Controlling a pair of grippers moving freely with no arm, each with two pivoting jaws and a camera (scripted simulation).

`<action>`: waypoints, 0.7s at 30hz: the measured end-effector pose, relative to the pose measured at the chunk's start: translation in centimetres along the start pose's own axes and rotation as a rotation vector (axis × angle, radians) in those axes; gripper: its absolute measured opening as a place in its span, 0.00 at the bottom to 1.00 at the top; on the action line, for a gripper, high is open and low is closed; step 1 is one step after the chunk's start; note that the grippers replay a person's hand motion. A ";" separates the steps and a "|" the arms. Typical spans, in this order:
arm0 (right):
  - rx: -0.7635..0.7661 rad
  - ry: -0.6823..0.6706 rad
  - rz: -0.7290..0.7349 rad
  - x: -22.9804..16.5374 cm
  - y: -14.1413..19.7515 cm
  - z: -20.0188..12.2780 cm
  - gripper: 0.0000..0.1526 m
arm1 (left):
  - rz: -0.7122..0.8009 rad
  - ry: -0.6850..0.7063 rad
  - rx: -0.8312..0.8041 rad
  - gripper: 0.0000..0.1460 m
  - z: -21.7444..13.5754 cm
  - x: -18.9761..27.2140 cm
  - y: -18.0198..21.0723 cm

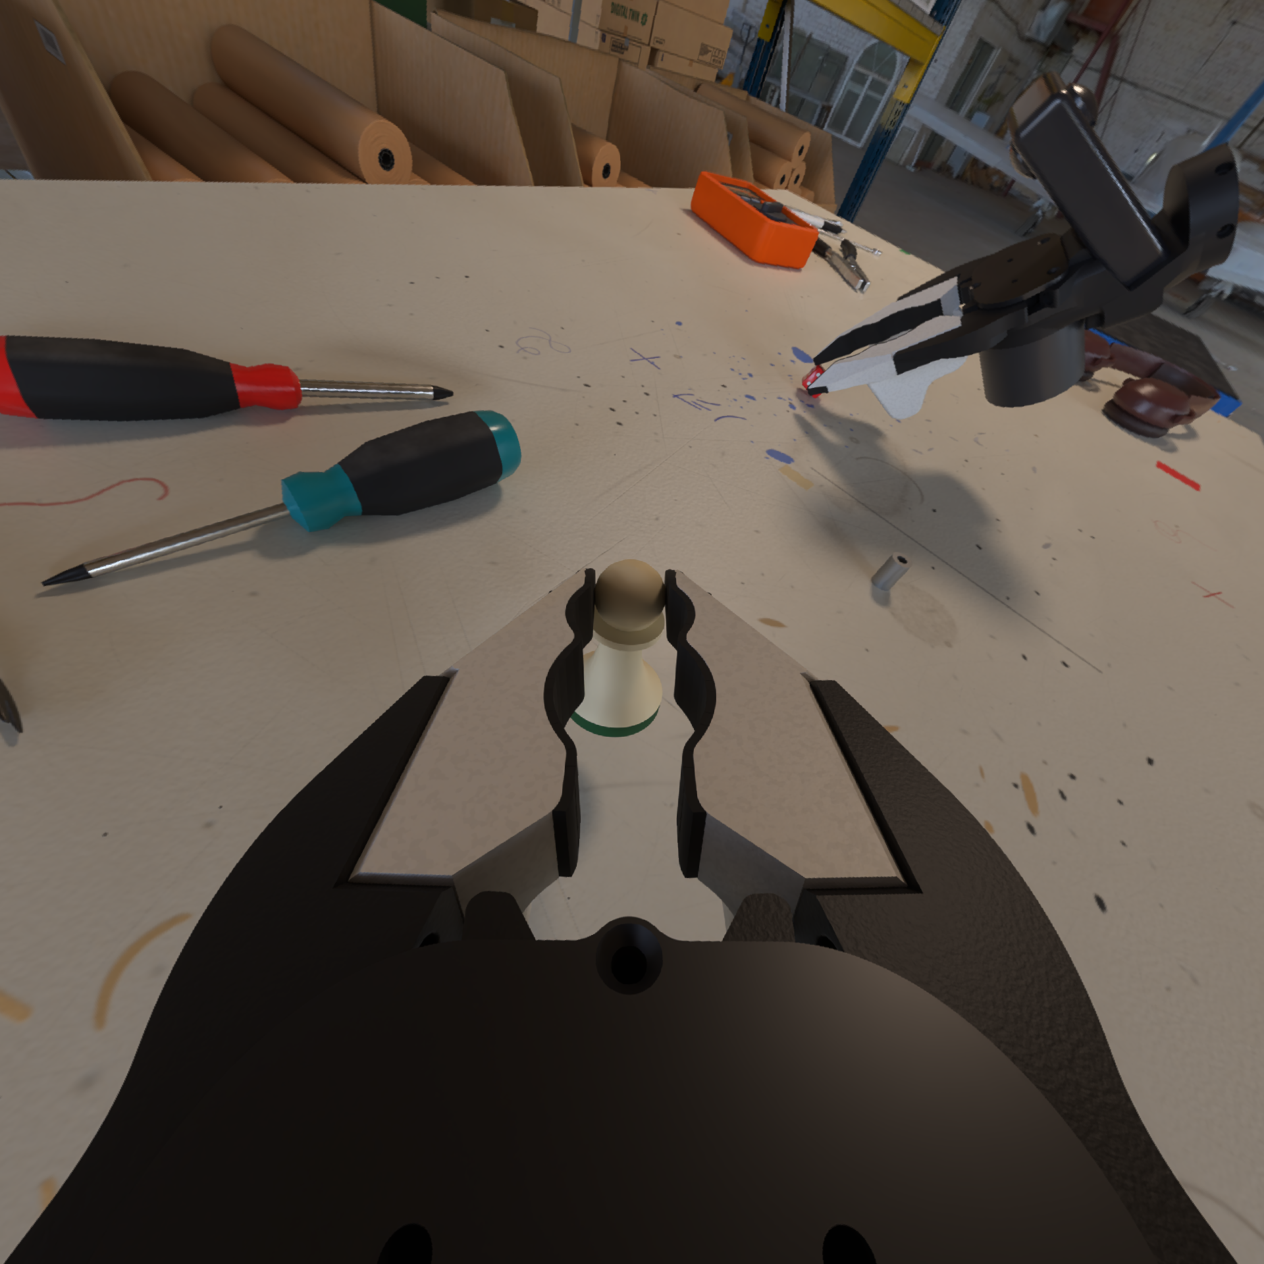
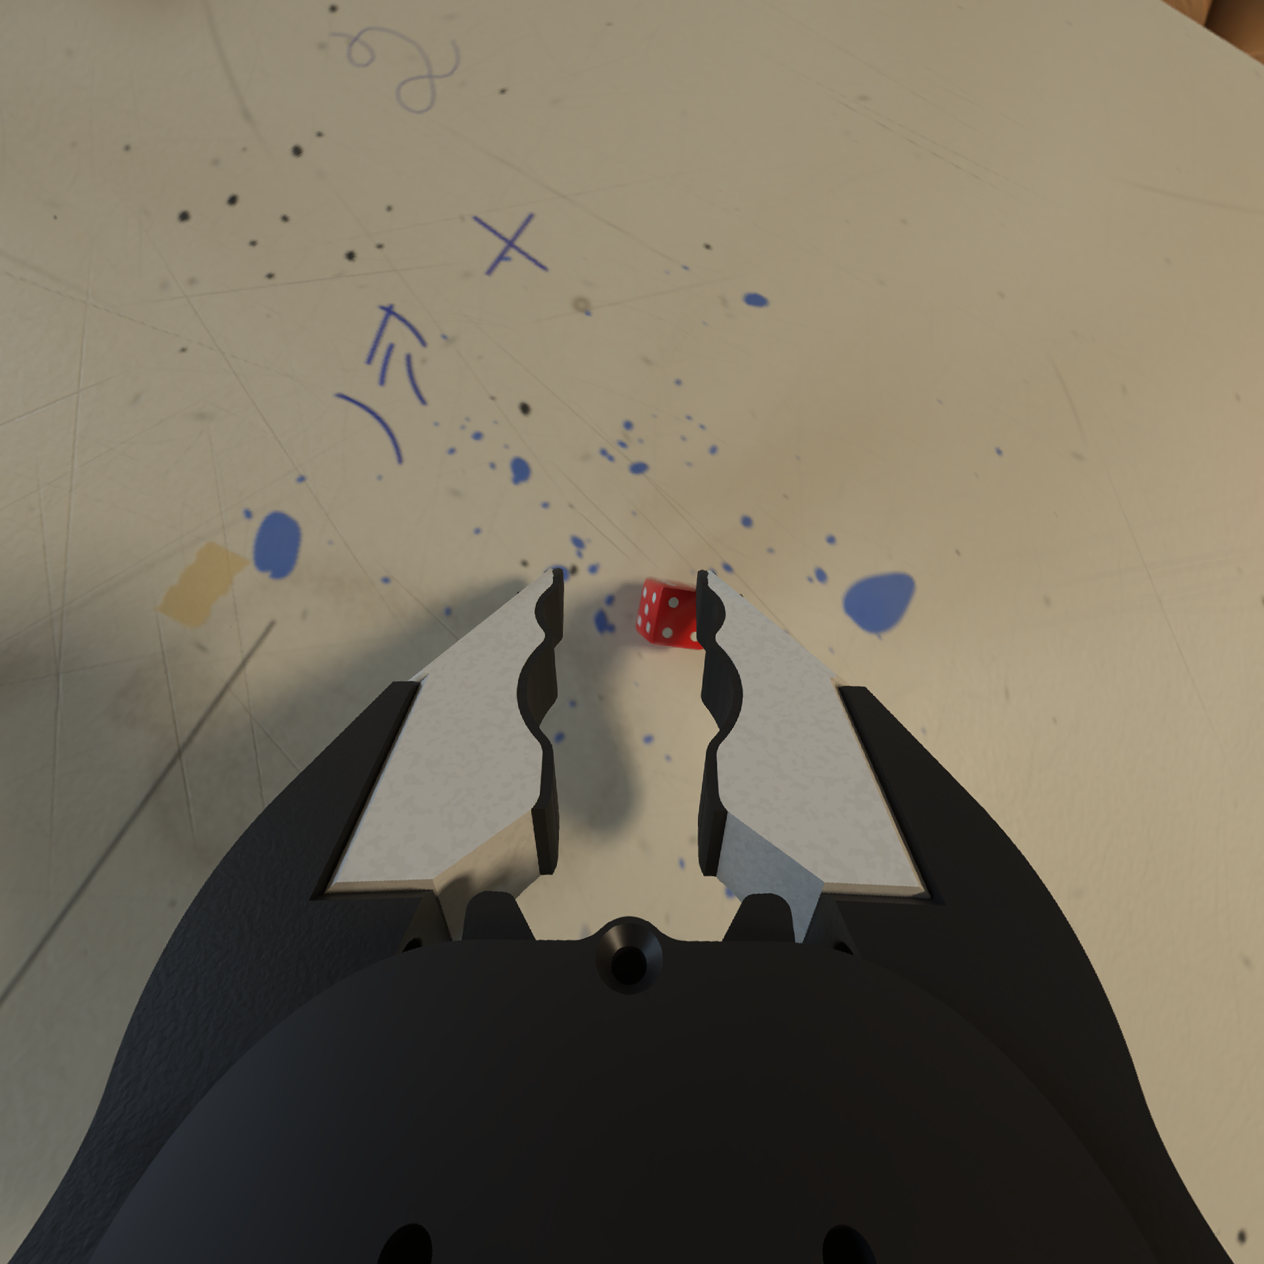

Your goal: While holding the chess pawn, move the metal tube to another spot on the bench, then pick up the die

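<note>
My left gripper [image 1: 629,581] is shut on a cream chess pawn [image 1: 626,643] with a green base, held above the bench. A small metal tube [image 1: 890,569] lies on the bench to its right. My right gripper [image 2: 629,581] is open, tips down at the bench, with a red die [image 2: 662,612] between its fingertips, touching the right finger [image 2: 711,615]. In the left wrist view the right gripper [image 1: 817,376] shows far right with the die [image 1: 812,377] at its tips.
Two screwdrivers, one red-handled [image 1: 137,377] and one teal-handled [image 1: 403,465], lie at left. An orange box [image 1: 752,217] and pliers [image 1: 848,263] sit at the far edge. A brown object [image 1: 1156,403] lies behind the right gripper. Cardboard rolls [image 1: 308,102] stand beyond the bench [image 1: 615,273].
</note>
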State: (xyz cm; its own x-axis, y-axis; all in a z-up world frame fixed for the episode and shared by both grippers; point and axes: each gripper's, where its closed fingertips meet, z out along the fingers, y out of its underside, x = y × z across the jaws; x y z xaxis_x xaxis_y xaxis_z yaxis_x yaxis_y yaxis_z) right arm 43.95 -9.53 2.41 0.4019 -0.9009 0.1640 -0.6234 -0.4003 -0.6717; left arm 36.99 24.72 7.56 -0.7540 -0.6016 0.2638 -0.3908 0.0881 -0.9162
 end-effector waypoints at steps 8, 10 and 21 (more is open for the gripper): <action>0.041 -0.080 0.001 1.5 0.7 -0.2 0.24 | -0.002 0.029 0.002 0.14 0.1 0.6 0.0; 0.017 -0.109 -0.007 1.5 0.7 0.3 0.27 | 0.011 0.015 -0.005 0.14 0.1 0.5 0.1; 0.000 -0.166 -0.033 0.5 0.3 -0.4 0.13 | 0.039 -0.012 -0.025 0.14 0.2 0.0 0.4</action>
State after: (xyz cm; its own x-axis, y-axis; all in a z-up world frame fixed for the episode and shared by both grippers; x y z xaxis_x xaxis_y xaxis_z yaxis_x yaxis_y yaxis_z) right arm 43.64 -10.18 2.58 0.5274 -0.8472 0.0640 -0.6079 -0.4289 -0.6682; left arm 36.94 24.54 7.15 -0.7627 -0.6068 0.2238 -0.3739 0.1313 -0.9181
